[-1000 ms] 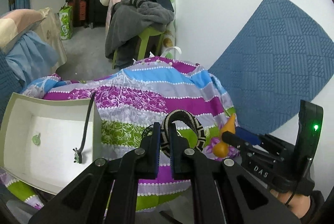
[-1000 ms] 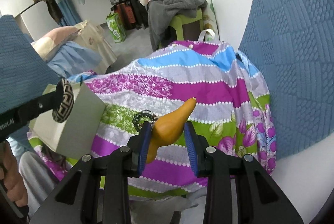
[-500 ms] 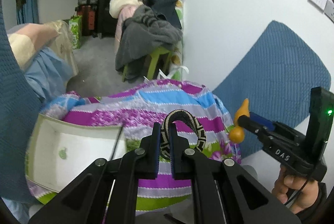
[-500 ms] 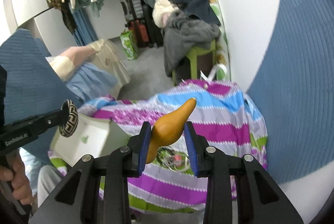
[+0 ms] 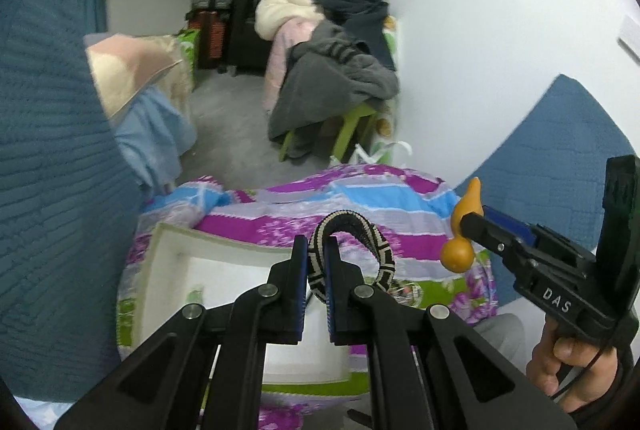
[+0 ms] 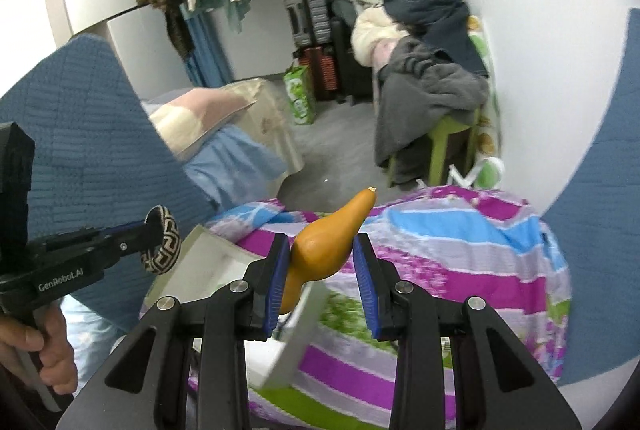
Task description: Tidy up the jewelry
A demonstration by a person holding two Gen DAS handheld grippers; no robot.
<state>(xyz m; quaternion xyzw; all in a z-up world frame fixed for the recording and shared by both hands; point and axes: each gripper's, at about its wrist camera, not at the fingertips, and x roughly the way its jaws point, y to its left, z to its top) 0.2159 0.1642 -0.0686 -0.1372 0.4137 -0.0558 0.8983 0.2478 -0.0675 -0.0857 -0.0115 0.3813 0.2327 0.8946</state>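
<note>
My left gripper (image 5: 316, 270) is shut on a black-and-cream patterned bangle (image 5: 362, 238) and holds it high above the open white box (image 5: 168, 270). The bangle also shows in the right wrist view (image 6: 162, 248). My right gripper (image 6: 322, 266) is shut on an orange gourd-shaped pendant (image 6: 332, 234), held in the air to the right of the left gripper. The gourd also shows in the left wrist view (image 5: 464, 226). The white box (image 6: 208, 262) lies on a colourful striped floral cloth (image 6: 460, 258).
A small beaded item (image 5: 402, 290) lies on the cloth (image 5: 360, 189) right of the box. Blue quilted fabric (image 5: 52, 189) flanks both sides. Beyond are a green stool piled with clothes (image 5: 336, 81), suitcases (image 6: 312, 13) and a white wall (image 5: 480, 29).
Both grippers have risen well above the cloth with their items still held. The box and cloth now look smaller and lower in both views.
</note>
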